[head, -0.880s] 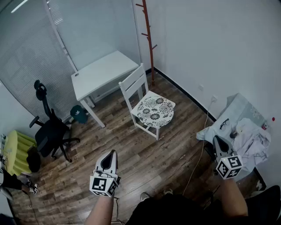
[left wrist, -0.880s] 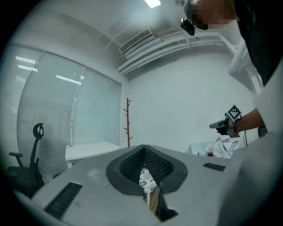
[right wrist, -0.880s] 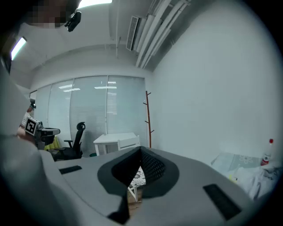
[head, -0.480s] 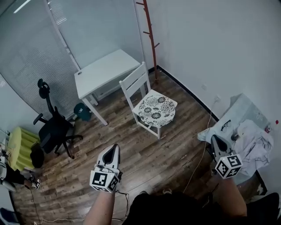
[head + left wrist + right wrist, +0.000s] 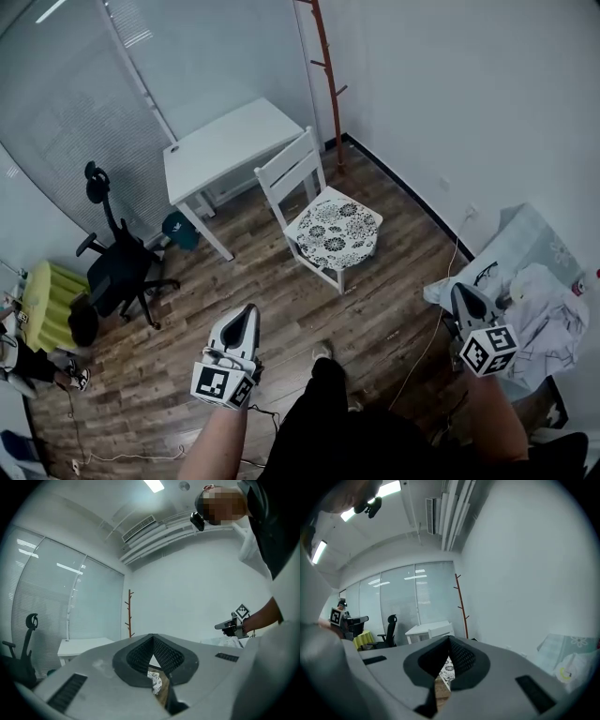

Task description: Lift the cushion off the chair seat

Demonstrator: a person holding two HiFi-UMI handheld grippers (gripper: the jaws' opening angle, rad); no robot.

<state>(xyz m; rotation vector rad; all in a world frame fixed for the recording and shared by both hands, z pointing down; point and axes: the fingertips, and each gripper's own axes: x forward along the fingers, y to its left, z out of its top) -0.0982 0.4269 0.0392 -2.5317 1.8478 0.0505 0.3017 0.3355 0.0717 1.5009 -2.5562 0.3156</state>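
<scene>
A round white cushion [image 5: 337, 232] with a dark flower print lies on the seat of a white wooden chair [image 5: 291, 172] in the middle of the room, seen in the head view. Both grippers are well short of it. My left gripper [image 5: 246, 314] is at the lower left, shut, with nothing in it. Its tip points toward the chair. My right gripper [image 5: 460, 292] is at the lower right, also shut and empty. A sliver of the cushion [image 5: 154, 681] shows past the left gripper's tips and past the right gripper's tips [image 5: 448, 665].
A white desk [image 5: 232, 146] stands behind the chair, and a wooden coat stand [image 5: 326, 66] is in the corner. A black office chair [image 5: 120, 272] and a yellow seat [image 5: 45, 305] are at the left. Cloth and papers [image 5: 534, 300] lie at the right, with a cable [image 5: 442, 291] on the wood floor.
The view has shifted, so the chair sits slightly lower and nearer. A leg and shoe of the person have come into view at the bottom. Both grippers stay shut.
</scene>
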